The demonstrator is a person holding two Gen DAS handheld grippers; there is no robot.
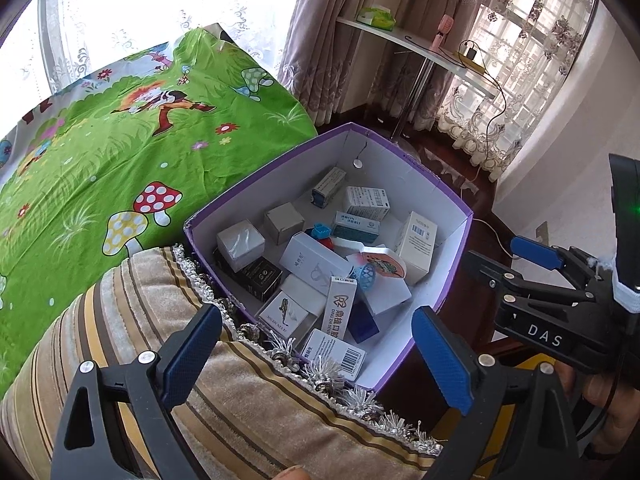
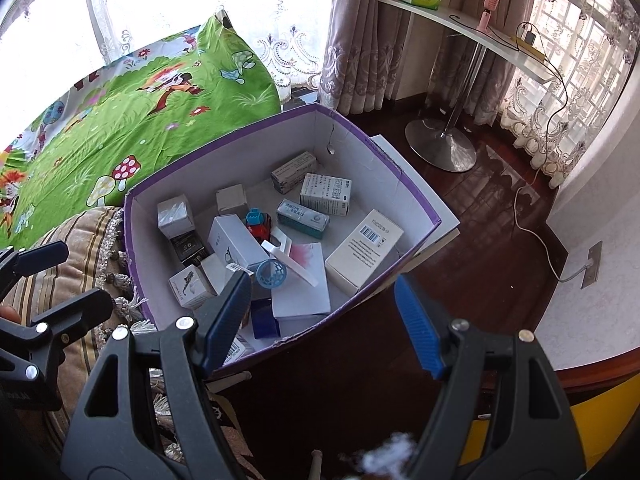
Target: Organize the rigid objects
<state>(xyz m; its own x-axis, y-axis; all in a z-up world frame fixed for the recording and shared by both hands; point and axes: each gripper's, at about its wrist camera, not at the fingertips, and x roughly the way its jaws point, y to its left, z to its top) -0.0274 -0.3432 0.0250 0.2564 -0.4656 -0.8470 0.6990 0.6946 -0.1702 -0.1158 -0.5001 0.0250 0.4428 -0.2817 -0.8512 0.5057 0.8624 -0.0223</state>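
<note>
Both grippers, left (image 1: 316,356) and right (image 2: 320,324), hang released above a purple box (image 1: 456,200); its lower cartons are half buried.

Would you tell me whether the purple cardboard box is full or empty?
Partly full: the purple cardboard box holds many small cartons, with white floor showing between them.

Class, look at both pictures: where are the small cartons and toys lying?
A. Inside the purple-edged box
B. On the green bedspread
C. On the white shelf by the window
A: the cartons and toys lie heaped inside the purple-edged box.
</note>
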